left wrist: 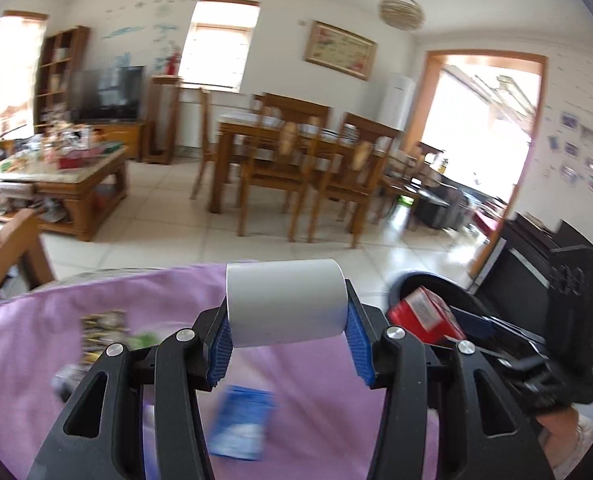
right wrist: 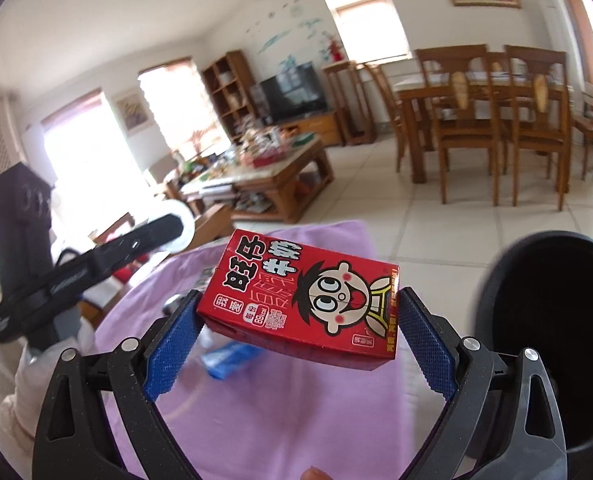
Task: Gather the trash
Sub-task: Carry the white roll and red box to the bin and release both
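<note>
The left gripper point(left wrist: 288, 336) has its blue pads point(left wrist: 221, 344) pressed against the two ends of a white paper cup point(left wrist: 286, 302), which lies on its side between them, lifted above a purple cloth point(left wrist: 28, 344). The jaws stand about half open, filled by the cup. The right gripper point(right wrist: 296, 332) clamps a red milk carton point(right wrist: 302, 300) crosswise between its own blue pads point(right wrist: 172, 344), the cartoon face and lettering upside down toward the camera; the carton is also held clear of the cloth.

Under both grippers, on the purple cloth, lies a blurred blue packet point(left wrist: 242, 424), and to the left of it a small printed wrapper point(left wrist: 104, 330), too smeared to read. Just right of the cloth's edge stands a black bin point(right wrist: 552, 320), its dark mouth open and near the carton.

Beyond, a tiled floor point(left wrist: 176, 208) leads to a cluttered coffee table point(left wrist: 68, 176), a dining table with wooden chairs point(left wrist: 296, 160) and a television point(left wrist: 110, 94).
</note>
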`<act>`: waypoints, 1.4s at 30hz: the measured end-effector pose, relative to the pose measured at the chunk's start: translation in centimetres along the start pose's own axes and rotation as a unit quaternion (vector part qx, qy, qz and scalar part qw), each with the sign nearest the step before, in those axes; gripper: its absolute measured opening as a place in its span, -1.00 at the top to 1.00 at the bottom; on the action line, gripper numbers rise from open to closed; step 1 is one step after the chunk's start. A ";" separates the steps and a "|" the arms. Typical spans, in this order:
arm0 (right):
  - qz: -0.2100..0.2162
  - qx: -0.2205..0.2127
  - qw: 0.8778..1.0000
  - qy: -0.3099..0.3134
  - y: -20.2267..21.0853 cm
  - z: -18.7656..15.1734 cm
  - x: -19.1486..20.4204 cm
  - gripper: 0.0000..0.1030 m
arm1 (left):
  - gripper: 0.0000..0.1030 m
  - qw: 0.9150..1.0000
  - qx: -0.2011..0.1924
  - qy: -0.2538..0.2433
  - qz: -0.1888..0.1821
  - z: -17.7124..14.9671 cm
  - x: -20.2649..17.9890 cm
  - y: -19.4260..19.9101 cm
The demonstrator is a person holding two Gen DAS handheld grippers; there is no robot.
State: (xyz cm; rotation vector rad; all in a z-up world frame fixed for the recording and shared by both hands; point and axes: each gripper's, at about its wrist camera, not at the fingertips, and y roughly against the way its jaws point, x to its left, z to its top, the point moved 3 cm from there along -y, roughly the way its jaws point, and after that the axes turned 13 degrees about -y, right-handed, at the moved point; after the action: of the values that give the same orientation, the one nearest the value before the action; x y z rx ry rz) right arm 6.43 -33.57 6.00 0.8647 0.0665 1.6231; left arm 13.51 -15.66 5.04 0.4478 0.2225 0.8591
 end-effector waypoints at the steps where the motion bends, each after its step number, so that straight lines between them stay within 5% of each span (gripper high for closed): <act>1: -0.004 -0.006 1.000 -0.007 1.0 0.1 -1.4 -0.81 | 0.07 1.000 -0.002 -0.006 -0.013 0.1 -1.6 -0.6; 10: -0.059 -0.061 0.993 -0.084 8.8 1.8 -15.1 -0.81 | 0.07 0.994 0.023 -0.040 -0.103 0.3 -12.7 -7.0; 20: -0.070 -0.067 0.983 -0.154 11.9 0.2 -25.6 -0.81 | 0.07 0.985 0.062 -0.071 -0.141 -1.3 -19.9 -12.0; 37: -0.057 -0.058 0.978 -0.192 9.7 0.0 -27.1 -0.82 | 0.02 0.982 0.099 -0.111 -0.113 -3.1 -22.0 -14.0; 42: -0.055 -0.063 0.975 -0.204 10.1 -0.4 -26.9 -0.85 | -0.43 0.984 0.080 -0.131 -0.088 -2.8 -22.3 -12.6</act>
State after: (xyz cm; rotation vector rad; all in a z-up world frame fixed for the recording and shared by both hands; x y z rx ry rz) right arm -2.54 -59.47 -2.50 1.0595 -0.2706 1.3064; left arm 6.78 -39.19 -3.02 0.6752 0.0854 0.6037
